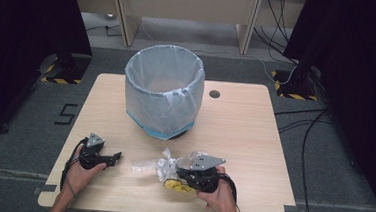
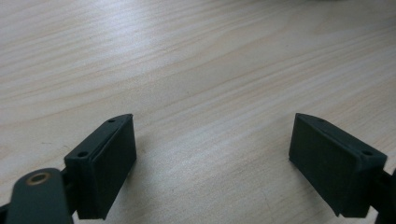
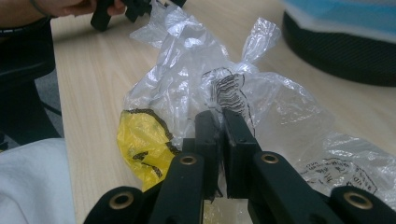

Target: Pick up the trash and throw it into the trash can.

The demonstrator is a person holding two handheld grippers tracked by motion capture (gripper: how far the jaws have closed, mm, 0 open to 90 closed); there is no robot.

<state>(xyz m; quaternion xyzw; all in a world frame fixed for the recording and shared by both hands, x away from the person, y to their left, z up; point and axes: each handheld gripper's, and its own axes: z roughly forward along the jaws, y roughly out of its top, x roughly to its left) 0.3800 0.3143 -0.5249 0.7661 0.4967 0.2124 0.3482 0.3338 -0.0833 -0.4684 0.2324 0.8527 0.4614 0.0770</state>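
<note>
Clear, crinkled plastic is what the right gripper (image 3: pixel 223 122) has between its jaws: they are pinched tight together on a fold of the plastic bag (image 3: pixel 219 88), with thin film caught between the two black pads. In the right gripper view the bag bunches up ahead of the jaws, one twisted corner sticking up on the far side, black print across its middle, and a yellow patch with black markings (image 3: pixel 137 144) low on its left. The rest of the film spreads out to the right over the wooden table (image 3: pixel 93 79).

From the high view, the bag (image 1: pixel 159 163) lies on the near part of the table (image 1: pixel 244 135), a little right of centre, and the right gripper (image 1: pixel 183 178) sits at its near right edge, held in the person's right hand (image 1: pixel 217 193). Some yellow peeks out just under the gripper there.

Over on the near left, the left gripper (image 1: pixel 117 156) is held low over the table by the left hand (image 1: pixel 82 171), pointing right toward the bag but well apart from it. Its own view shows the jaws standing wide, only bare wood grain (image 2: pixel 201 70) between them.

Farther back, at the middle of the table, stands a round bin (image 1: pixel 163 91) lined with a pale translucent liner that folds over its rim, a blue band showing near the base. The bag lies on the near side of the bin, apart from it.
</note>
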